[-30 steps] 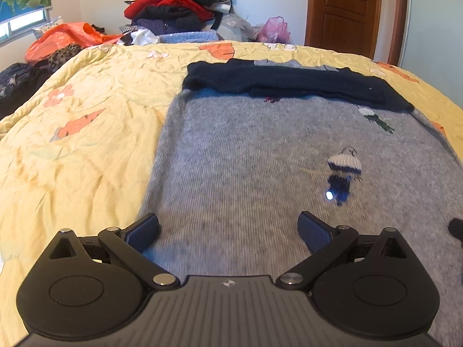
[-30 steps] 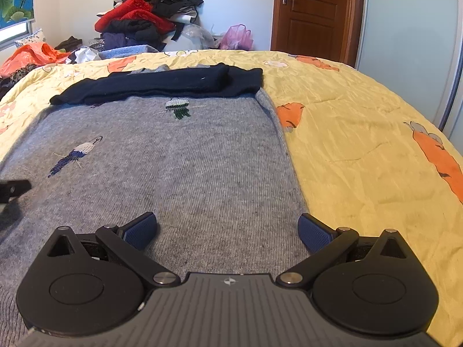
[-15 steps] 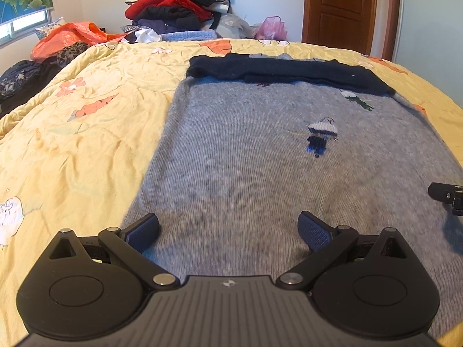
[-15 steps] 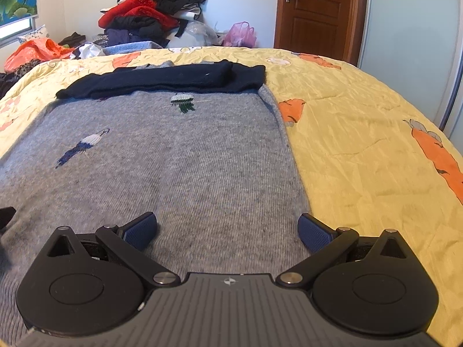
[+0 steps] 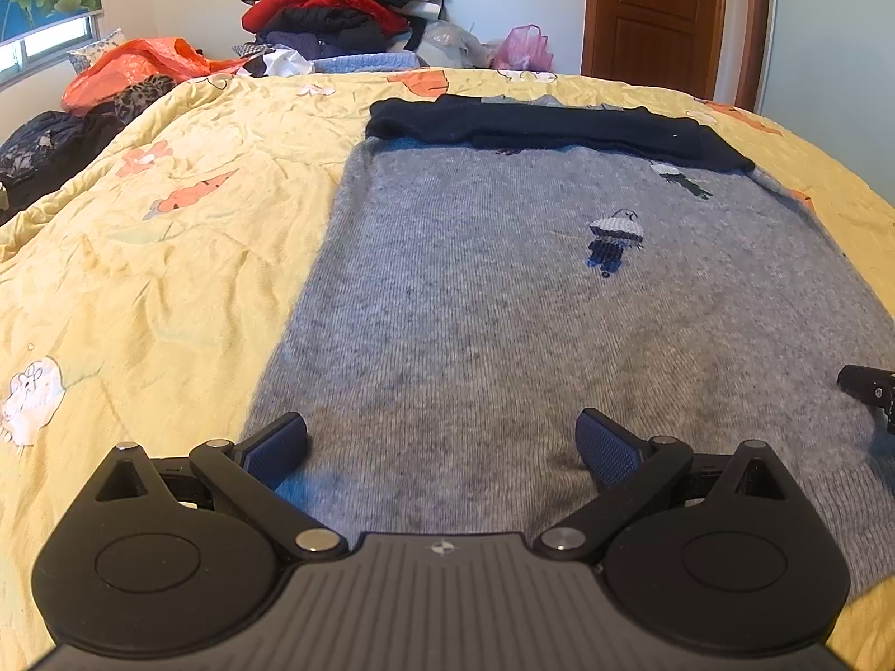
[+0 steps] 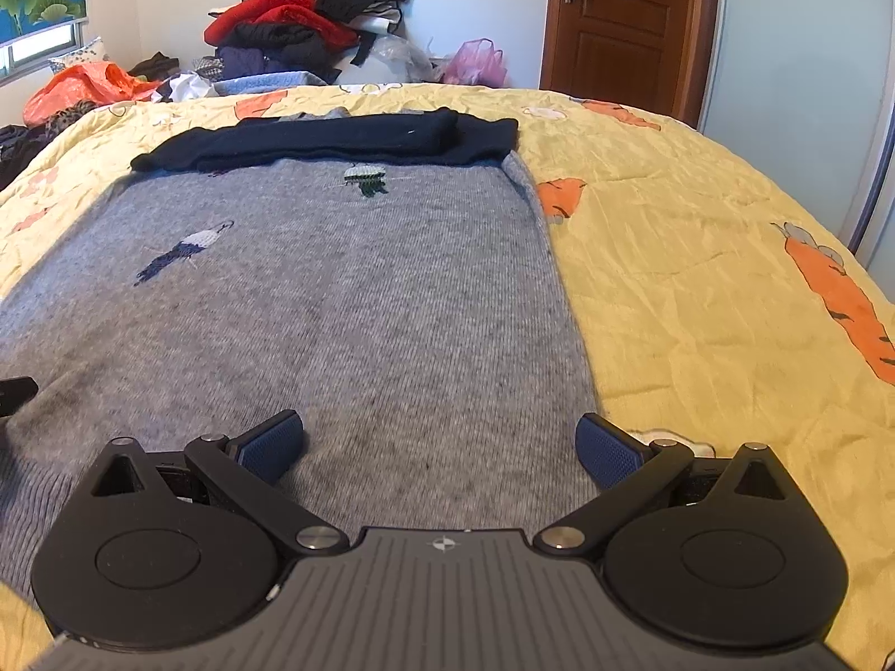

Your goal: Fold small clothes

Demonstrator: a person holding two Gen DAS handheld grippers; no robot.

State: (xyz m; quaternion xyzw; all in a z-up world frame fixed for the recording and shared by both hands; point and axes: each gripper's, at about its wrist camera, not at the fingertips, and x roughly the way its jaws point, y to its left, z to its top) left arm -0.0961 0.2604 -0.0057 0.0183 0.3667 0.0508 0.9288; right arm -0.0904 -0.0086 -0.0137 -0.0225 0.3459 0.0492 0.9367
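A grey knit sweater (image 5: 503, 307) (image 6: 335, 307) with small embroidered figures lies flat on the yellow bedspread. Its dark navy sleeves (image 5: 554, 128) (image 6: 335, 140) are folded across the far end. My left gripper (image 5: 442, 447) is open low over the sweater's near left corner, nothing between its blue pads. My right gripper (image 6: 439, 447) is open over the near right corner, its right pad at the sweater's side edge. The tip of the other gripper shows at the edge of each view.
The yellow bedspread (image 5: 140, 279) (image 6: 727, 279) with orange carrot prints spreads wide on both sides. A heap of clothes (image 5: 347, 5) and bags sits beyond the far edge. A wooden door (image 6: 621, 22) stands at the back right.
Both grippers have drawn back toward the sweater's near hem and sunk lower, so more of the sweater shows ahead. Their jaws have stayed open.
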